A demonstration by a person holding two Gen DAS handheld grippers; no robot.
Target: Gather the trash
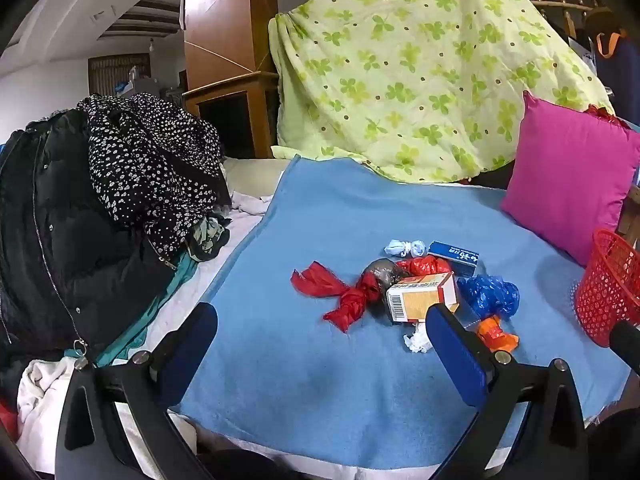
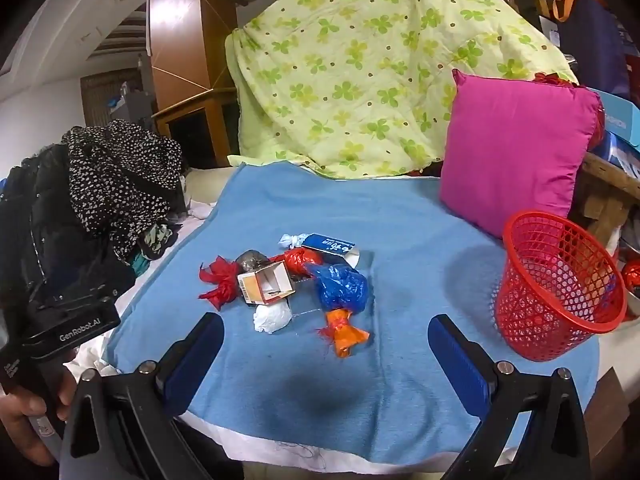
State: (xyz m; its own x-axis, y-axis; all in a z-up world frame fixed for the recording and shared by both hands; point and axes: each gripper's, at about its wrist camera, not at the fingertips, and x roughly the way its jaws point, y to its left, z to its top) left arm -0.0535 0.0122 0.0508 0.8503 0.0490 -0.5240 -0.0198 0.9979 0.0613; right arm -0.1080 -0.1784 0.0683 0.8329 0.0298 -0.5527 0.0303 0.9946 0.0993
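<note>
We see both hand-held grippers, left (image 1: pixel 320 344) & right (image 2: pixel 326 350), spread wide, holding nothing. Trash pile (image 2: pixel 288 280) lies mid blue blanket (image 2: pixel 400 216); red basket (image 2: pixel 560 292) at right.

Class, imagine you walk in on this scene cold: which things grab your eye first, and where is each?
A cluster of bright trash, knotted plastic bags and small boxes, lies mid-way across the blue blanket. A red mesh basket stands on the blanket's right edge, in front of a magenta cushion. Both grippers, left and right, are open and empty.

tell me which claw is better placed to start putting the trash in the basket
Right, probably. Its open claw has the orange wrapper just ahead and the red basket close on its right; the left view shows the basket only at its edge.
</note>
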